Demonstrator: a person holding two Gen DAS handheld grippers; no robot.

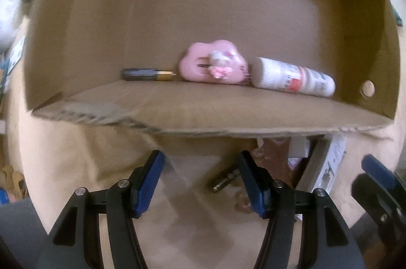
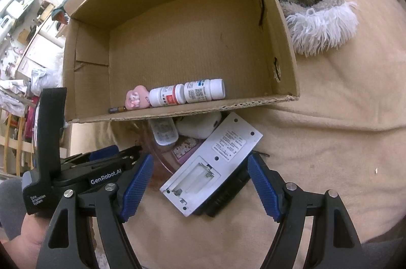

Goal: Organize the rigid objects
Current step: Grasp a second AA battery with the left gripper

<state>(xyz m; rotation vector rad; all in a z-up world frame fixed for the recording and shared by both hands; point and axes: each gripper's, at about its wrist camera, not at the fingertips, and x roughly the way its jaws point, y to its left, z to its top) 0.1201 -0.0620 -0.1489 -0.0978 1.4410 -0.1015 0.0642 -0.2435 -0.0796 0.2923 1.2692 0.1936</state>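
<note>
Already lined up against the cardboard box's (image 2: pixel 177 114) near wall: battery (image 1: pixel 147 74), pink charm (image 1: pixel 213 64), two pill bottles (image 2: pixel 187 93). Poised at six o'clock, left gripper (image 1: pixel 200 182) and right gripper (image 2: pixel 200 180), both agape, empty, over the remote (image 2: pixel 213 164) awaiting boxing.

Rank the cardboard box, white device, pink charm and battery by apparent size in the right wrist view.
1. cardboard box
2. white device, though nearer the camera
3. pink charm
4. battery
</note>
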